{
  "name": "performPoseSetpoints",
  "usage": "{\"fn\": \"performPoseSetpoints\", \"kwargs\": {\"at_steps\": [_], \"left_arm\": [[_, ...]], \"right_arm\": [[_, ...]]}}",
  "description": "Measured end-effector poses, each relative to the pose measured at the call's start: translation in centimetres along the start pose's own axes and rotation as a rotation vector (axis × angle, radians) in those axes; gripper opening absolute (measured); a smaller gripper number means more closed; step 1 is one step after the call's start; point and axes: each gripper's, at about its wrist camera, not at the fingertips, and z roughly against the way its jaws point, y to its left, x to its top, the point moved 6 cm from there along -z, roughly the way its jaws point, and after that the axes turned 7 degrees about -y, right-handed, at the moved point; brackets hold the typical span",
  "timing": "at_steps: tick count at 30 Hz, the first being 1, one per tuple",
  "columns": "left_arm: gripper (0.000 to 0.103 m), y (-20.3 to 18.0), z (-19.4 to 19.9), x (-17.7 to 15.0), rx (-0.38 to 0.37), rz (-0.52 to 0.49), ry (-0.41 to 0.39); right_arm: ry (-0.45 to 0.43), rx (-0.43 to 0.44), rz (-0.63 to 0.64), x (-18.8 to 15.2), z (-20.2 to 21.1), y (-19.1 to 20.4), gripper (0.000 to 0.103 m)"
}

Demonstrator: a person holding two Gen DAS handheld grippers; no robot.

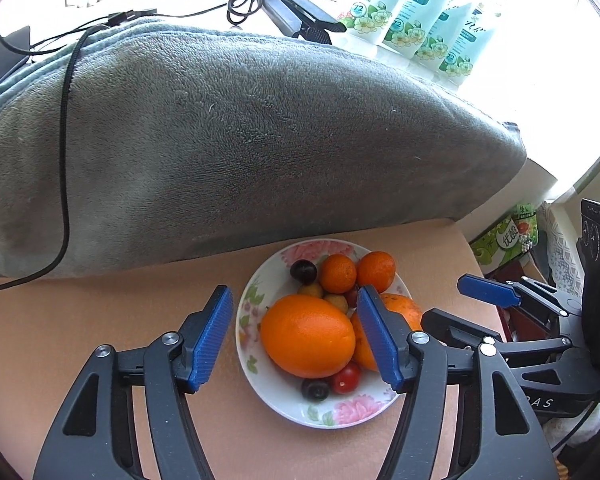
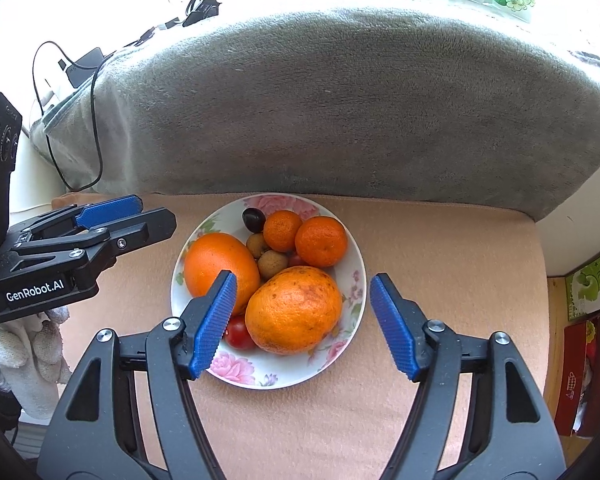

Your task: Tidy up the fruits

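- While both tools hang over the plate, the left gripper [image 1: 296,336] has its blue ribbed fingers [image 1: 212,336] spread wide and empty, with the smooth large orange [image 1: 308,336] lying directly between them and a little lower.
- The right gripper [image 2: 304,326] is also wide and empty; the rough, speckled orange [image 2: 294,310] sits between its fingers, nearer to its left finger.
- Each big fruit therefore has its own nearer hand. The smooth orange is slightly oval, and its long axis seems to run across the gap of the left fingers.
- All the fruits I can see are gathered in the flowered ceramic plate [image 2: 260,376], which rests on a peach-coloured padded surface [image 2: 440,240].
- Beside the big oranges at the near rim lie a glossy cherry tomato [image 1: 346,378] and a dark grape [image 1: 315,390].
- Farther in are two dull brown longans [image 2: 266,256], then two small mandarins [image 2: 304,236] with pebbled skin, and one more dark grape [image 2: 253,218] at the far rim.
- Such a full plate fits a sorting that is finished as well as fruits waiting to be taken out, so I cannot judge which.
- Behind the plate a grey fleece blanket [image 1: 240,140] rises with a black cable [image 1: 65,160] over it, and farthest stand pale green flowered packs [image 1: 420,12].
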Motion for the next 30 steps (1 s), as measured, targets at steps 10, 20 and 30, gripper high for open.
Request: {"fn": "performPoseSetpoints", "kwargs": {"at_steps": [10,20,30], "left_arm": [[0.067,-0.4,2.1,-0.7,0.007,-0.004,-0.008],[0.067,-0.9,5.3,-2.0,0.015,0.01,-0.015],[0.067,-1.6,9.3,-3.7,0.045,-0.017,-0.031]], "right_arm": [[-0.018,-0.008,-0.028,-0.3,1.6,0.0,0.072],[-0.05,-0.013,-0.043,-1.1,4.6,1.0,0.072],[-0.075,-0.009,-0.06,-3.1,8.0,2.6,0.072]]}}
